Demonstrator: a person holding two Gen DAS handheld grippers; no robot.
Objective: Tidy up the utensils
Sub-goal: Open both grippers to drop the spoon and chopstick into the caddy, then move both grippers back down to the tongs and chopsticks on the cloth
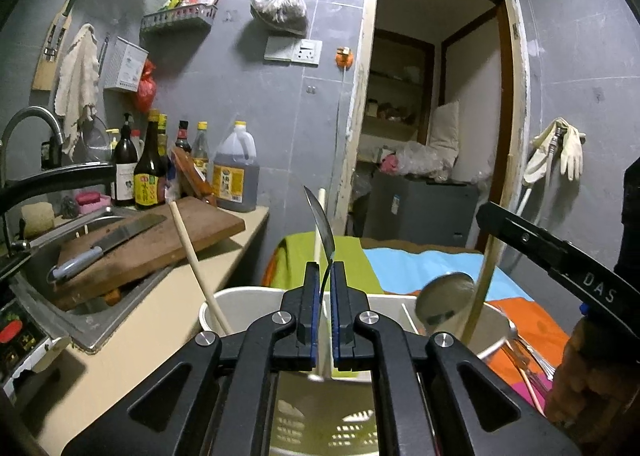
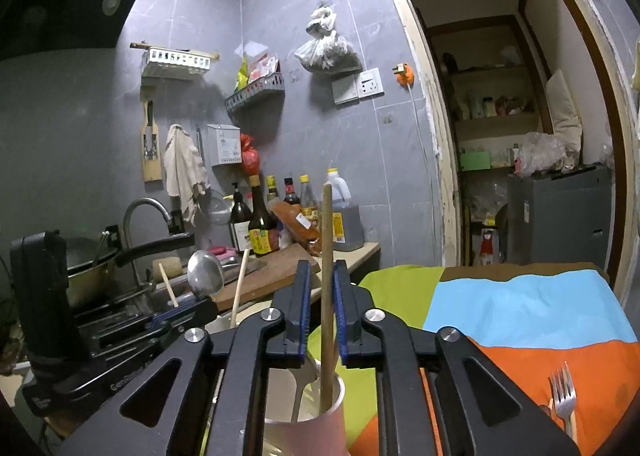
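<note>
The left gripper (image 1: 325, 296) held a metal spoon (image 1: 320, 224) edge-on, its jaws pinching the thin handle, directly above a white utensil holder (image 1: 256, 294) on the surface. The right gripper (image 2: 322, 304) stood around a wooden chopstick (image 2: 327, 256) whose lower end already sat in a pink cup (image 2: 316, 432); its jaws were slightly spread, with a sliver of gap on each side of the stick, so it looked released rather than gripped.

To finish this step well, the spoon probably wanted lowering straight down into the compartment under it, kept upright so the bowl cleared the holder's rim and the chopsticks already leaning there, and let go only once its end rested on the bottom. The right gripper likely needed to open a touch more and back away along its own line, without brushing the chopstick (a nudge could tip the light cup).

The left view showed the holder's slotted floor, a ladle (image 1: 444, 302) leaning in a metal cup (image 1: 494, 330) and the other gripper (image 1: 560, 256) from the side. It hid the pink cup. The right view showed that cup, a pale spoon inside it, and a fork (image 2: 563, 392) lying on the coloured cloth (image 2: 520, 312), probably still to be sorted.
</note>
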